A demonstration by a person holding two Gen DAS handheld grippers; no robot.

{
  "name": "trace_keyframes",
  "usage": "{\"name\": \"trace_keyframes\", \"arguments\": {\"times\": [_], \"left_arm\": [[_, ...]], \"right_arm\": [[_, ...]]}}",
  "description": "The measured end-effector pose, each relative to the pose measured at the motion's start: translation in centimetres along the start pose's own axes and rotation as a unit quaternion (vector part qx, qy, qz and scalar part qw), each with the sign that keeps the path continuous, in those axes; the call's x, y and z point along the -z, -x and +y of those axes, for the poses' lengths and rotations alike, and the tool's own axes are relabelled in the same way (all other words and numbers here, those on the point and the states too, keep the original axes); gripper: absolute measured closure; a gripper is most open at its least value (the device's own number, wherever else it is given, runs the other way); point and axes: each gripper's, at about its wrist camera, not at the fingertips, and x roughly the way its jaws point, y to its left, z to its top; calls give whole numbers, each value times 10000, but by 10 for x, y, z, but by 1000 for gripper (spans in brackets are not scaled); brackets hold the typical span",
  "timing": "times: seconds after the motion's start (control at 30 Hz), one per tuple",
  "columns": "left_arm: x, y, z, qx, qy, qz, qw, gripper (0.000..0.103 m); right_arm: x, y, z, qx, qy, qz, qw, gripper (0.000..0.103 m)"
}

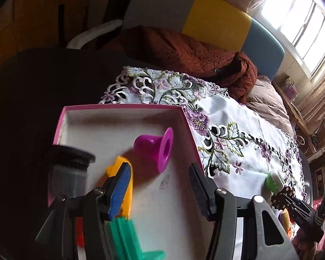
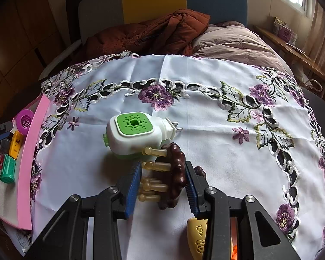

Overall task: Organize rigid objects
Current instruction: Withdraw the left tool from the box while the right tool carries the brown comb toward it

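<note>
A pink box (image 1: 123, 106) (image 2: 25, 164) stands at the left of the embroidered tablecloth (image 2: 205, 130). In it lie a magenta funnel-like piece (image 1: 156, 149) (image 2: 25, 121), a yellow piece (image 1: 127, 186) (image 2: 15, 144), a green piece (image 1: 127, 236) (image 2: 8, 170) and a dark cylinder (image 1: 69, 169). My left gripper (image 1: 160, 186) hangs open over the box, empty. My right gripper (image 2: 162, 186) is shut on a dark brown massager (image 2: 175, 173) with amber pegs, just in front of a white and green plug-in device (image 2: 133, 134) (image 1: 274, 181).
A yellow embossed object (image 2: 200, 238) and something orange lie under the right gripper. A rust-brown jacket (image 2: 153, 32) and a beige duvet (image 2: 234, 41) lie beyond the cloth's far edge. A wooden shelf (image 2: 292, 49) runs along the right under the window.
</note>
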Motion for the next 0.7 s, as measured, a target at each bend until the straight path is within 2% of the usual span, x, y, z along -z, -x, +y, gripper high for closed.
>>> {"name": "trace_keyframes", "arguments": {"times": [0.27, 0.7], "left_arm": [[53, 47, -10, -617, -567, -371, 9958, 47], [110, 103, -3, -893, -730, -779, 9903, 47]], "right_arm": [[1, 1, 2, 63, 86, -46, 9999, 64], [5, 3, 8, 187, 165, -154, 9996, 64]]}}
